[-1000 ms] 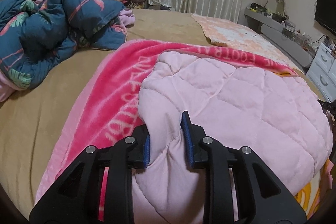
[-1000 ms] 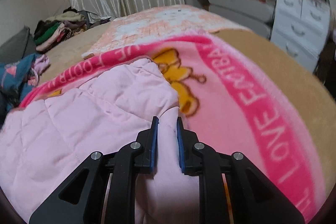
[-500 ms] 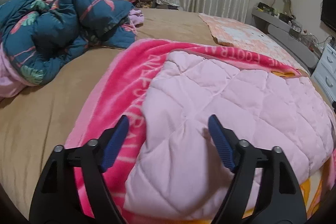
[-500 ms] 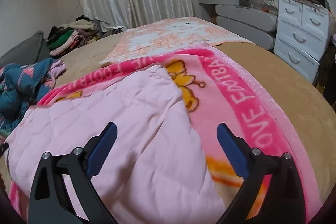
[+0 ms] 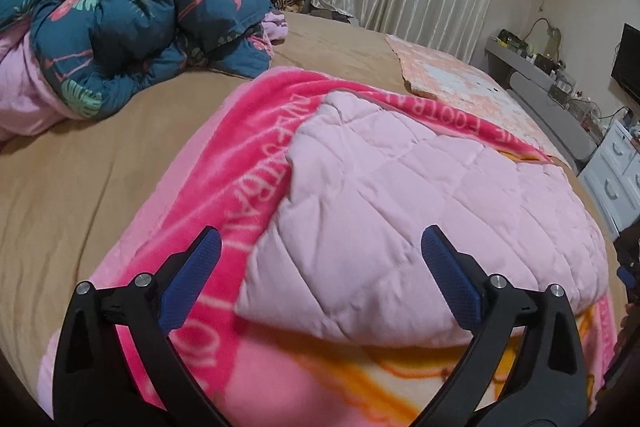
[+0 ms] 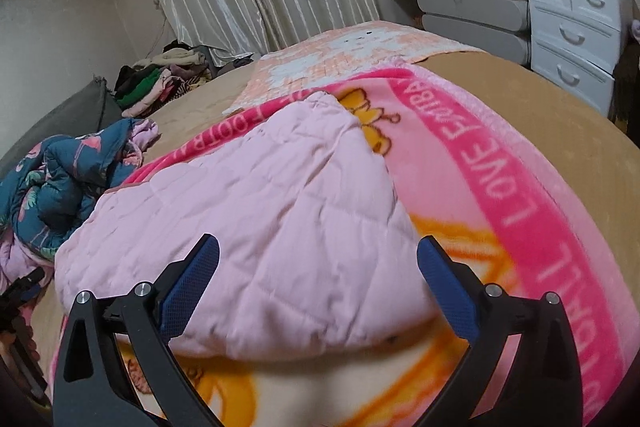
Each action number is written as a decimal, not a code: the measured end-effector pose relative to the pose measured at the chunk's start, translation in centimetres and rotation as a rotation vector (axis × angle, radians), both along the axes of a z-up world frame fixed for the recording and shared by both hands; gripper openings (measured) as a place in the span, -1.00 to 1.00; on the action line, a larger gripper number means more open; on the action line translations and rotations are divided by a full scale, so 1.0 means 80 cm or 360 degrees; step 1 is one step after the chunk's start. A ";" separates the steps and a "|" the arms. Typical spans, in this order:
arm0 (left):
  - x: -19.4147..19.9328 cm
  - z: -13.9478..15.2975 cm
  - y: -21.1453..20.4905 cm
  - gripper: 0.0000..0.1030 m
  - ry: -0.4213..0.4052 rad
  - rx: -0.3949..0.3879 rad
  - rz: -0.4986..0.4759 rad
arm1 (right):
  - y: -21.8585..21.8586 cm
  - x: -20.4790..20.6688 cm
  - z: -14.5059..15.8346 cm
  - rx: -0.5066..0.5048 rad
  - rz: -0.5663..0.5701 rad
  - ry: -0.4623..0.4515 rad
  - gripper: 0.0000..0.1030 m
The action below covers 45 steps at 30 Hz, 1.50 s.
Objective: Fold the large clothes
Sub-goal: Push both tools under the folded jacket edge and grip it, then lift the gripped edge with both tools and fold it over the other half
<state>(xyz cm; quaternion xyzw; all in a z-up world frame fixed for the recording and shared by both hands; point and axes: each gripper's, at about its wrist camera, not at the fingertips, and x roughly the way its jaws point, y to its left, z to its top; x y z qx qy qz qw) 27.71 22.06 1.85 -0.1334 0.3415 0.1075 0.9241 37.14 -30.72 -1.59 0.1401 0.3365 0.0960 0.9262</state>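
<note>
Bed (image 5: 80,163), folded pink quilted garment (image 5: 400,207), both grippers spread, hovering

Open bed on the left, clutter farther back

Bare tan bed (image 5: 100,163) lies left of the blanket (image 5: 256,131); the heaped duvet (image 5: 120,27) blocks the far left corner.

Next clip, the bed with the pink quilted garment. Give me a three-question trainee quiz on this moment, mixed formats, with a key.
1. True or false: the left gripper is clamped on the garment.
2. Multiple choice: the garment lies on A) bare bed sheet, B) the pink blanket with lettering, C) the blue duvet.
3. Fill in: the right gripper has its jaws ____.

Key:
1. False; its jaws are wide apart and nothing is between them.
2. B
3. open
</note>
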 end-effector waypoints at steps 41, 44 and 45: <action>0.044 -0.132 0.008 0.84 0.0084 -0.1072 0.0109 | -0.001 0.065 -0.113 0.0632 -0.0153 0.0430 0.92; 0.054 -0.136 0.013 0.84 0.0079 -0.1119 0.0111 | 0.002 0.074 -0.114 0.0639 -0.0156 0.0432 0.92; 0.057 -0.136 0.013 0.84 0.0077 -0.1105 0.0104 | 0.004 0.076 -0.114 0.0638 -0.0151 0.0428 0.92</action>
